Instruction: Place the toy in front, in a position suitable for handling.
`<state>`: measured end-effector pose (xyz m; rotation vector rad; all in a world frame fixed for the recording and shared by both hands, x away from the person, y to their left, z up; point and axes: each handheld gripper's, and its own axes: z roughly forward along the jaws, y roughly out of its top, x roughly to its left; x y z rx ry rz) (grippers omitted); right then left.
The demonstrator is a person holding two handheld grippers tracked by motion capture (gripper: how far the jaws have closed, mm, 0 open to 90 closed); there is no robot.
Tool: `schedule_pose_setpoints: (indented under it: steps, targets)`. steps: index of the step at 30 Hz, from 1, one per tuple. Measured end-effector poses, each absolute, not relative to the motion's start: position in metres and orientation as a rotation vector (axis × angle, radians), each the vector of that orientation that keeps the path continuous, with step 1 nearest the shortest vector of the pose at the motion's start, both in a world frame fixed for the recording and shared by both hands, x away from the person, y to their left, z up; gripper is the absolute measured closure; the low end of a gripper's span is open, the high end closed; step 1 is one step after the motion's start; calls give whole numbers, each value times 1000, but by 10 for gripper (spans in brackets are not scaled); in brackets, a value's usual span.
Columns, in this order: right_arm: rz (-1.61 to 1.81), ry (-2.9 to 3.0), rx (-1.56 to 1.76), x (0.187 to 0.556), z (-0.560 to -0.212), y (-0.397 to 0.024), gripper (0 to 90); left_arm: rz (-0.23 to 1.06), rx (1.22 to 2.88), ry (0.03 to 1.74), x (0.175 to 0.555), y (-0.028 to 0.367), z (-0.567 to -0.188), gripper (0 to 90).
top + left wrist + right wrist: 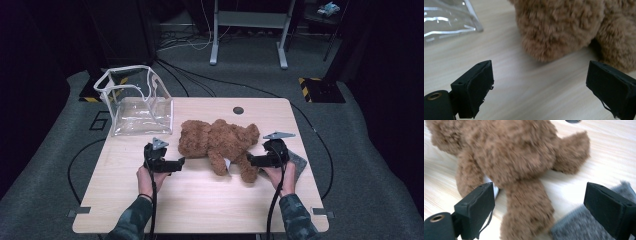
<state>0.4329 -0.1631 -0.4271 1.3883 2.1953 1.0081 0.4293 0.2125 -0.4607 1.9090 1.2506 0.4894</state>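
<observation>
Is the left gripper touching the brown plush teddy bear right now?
Apart. In the left gripper view the left gripper has its jaws wide open, with bare wooden table between its pads and the brown plush teddy bear.

High view looks down; both gripper views closely share the teddy bear [218, 141].

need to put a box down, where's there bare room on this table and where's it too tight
Free: the near strip of the table between the forearms, and the far right corner behind the teddy bear. Crowded: the far left corner holds the clear bag; the grey cloth lies under the right gripper; the left gripper sits close to the bear.
</observation>
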Motion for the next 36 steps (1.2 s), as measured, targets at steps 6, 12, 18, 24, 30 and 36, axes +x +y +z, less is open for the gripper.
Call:
schedule_pose_setpoints:
  steps: [6,12,18,24,30,36]
  targets:
    - [1019,2208,1358,446,-421,-146,106,449,1878,1236,452,198,-446,37]
    - [1029,2216,1353,459,-412,-135,137,453,1923,1208,467,182,-433,29]
    - [1030,2219,1347,477,-409,-124,252,443,1978,1171,483,170,-432,120]
    - [1017,2176,1363,484,-415,-122,441,477,2023,1181,490,163,-439,222]
    - [1021,2144,1375,487,-420,-118,706,512,2012,1176,489,161,-442,404]
    - [1033,2133,1337,486,-422,-119,834,533,1986,1182,484,162,-448,593]
